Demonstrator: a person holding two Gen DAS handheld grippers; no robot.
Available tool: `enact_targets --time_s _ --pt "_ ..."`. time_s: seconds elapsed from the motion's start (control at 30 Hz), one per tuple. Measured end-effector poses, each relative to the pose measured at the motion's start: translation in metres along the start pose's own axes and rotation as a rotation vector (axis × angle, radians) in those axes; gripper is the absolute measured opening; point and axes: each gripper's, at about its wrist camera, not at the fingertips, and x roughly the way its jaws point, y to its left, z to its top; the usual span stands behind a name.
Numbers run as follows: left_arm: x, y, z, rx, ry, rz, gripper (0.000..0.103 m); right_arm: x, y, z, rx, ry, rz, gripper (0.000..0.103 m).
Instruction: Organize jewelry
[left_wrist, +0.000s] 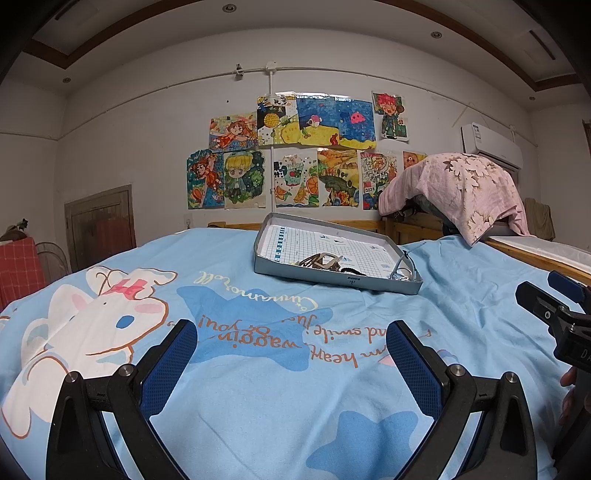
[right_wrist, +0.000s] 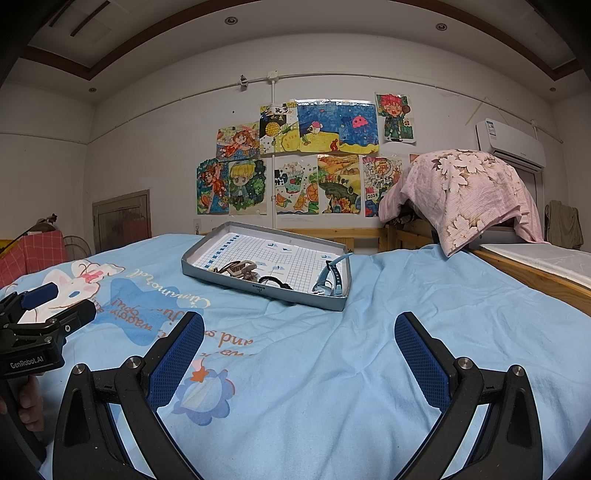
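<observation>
2 handheld grippers hovered over a blue cartoon-print bedspread (right_wrist: 406, 295), both with fingers spread wide and holding nothing. The left gripper (left_wrist: 291, 347) and the right gripper (right_wrist: 299, 339) sat well short of a shallow grey tray (right_wrist: 258, 291) resting on the bedding ahead. The jewelry lay bunched along the tray's near edge: a brownish clasp-like piece (right_wrist: 238, 269), a dark band (right_wrist: 275, 282) and a light-blue watch (right_wrist: 334, 277) propped against the right wall.

The tray rested on soft, rumpled fabric, so a firm push from either gripper would likely have tipped or slid it and spilled the pieces. The items also lay touching or overlapping, and a pinch on 1 could well have dragged its neighbour along.

The tray's near wall cut off the lower parts of the pieces, and they were too small to identify with confidence. Only fingertips of the person showed at the frame edges. Nothing showed where the pieces were meant to go.
</observation>
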Motion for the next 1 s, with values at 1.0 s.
enact_targets --time_s 1.0 --pt "-0.005 0.025 -0.004 0.038 -0.006 0.010 0.103 0.000 0.000 0.000 0.000 0.000 0.000 0.101"
